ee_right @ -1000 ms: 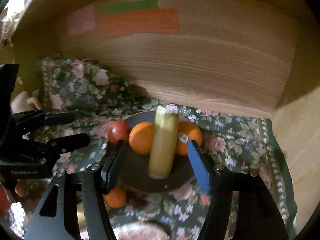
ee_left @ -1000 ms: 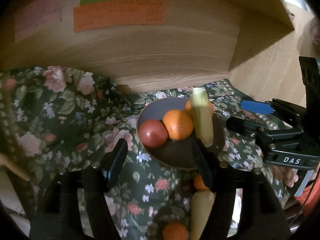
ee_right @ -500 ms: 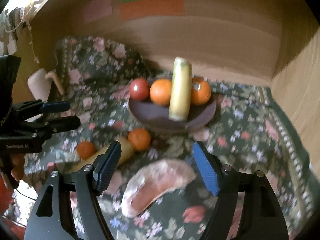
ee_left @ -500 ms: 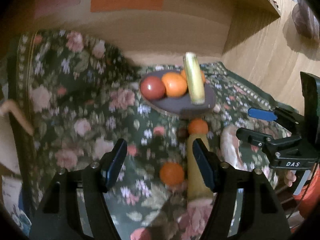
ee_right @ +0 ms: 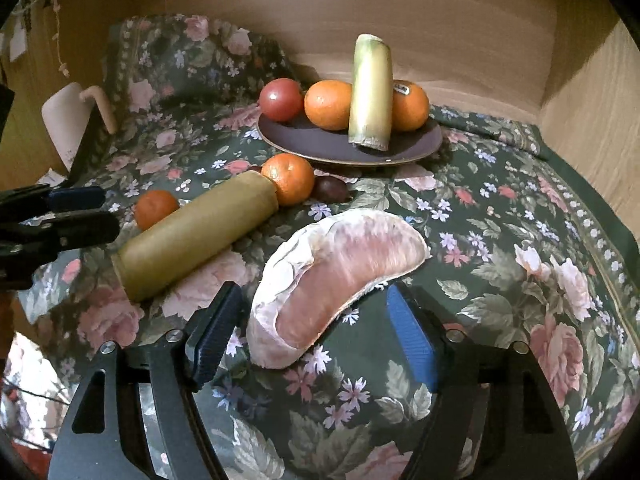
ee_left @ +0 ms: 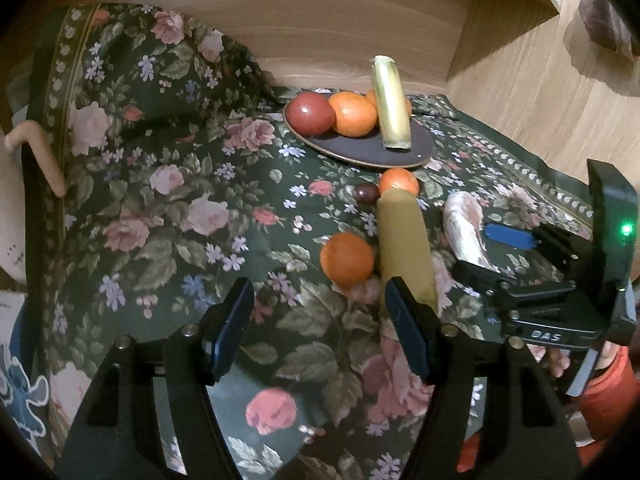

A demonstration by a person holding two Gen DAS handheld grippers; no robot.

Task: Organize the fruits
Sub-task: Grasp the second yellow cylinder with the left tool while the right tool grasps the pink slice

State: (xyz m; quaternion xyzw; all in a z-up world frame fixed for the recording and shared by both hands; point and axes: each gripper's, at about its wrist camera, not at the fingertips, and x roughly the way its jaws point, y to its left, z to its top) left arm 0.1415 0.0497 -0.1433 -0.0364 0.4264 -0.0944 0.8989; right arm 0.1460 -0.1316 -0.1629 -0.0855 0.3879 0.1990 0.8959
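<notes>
Plate (ee_right: 424, 145) at the back of the floral cloth (ee_right: 520, 240) already carries a red fruit (ee_right: 281, 99), two oranges (ee_right: 329, 105), and a pale green-yellow stalk piece (ee_right: 371, 92) leaning across them. Judged partly done.

Left to sort, loose on the cloth in front of the plate: pink pomelo segment (ee_right: 340, 276), tan cylinder piece (ee_right: 200, 234), an orange (ee_right: 289, 178) touching its far end, a second orange (ee_right: 155, 208) beside it, and a small dark fruit (ee_right: 329, 189) just under the plate rim.

Right gripper (ee_right: 316, 340) hangs over the near end of the pomelo segment; its jaws have just been opening and stand wide, with the segment's near end between them but the pads not pressing on it. Empty. Likely next pick, my guess.

Left gripper (ee_left: 320, 328) has its jaws about half open, nothing held, with bare cloth between them; the tan cylinder's near end sits just by one jaw and the nearer orange just ahead.

Hard to tell: what the tan cylinder and the dark fruit actually are; the second plate orange is mostly hidden behind the stalk; the worktop under the cloth is not visible; the notes on the wooden back panel (ee_right: 460, 20) are unreadable.
</notes>
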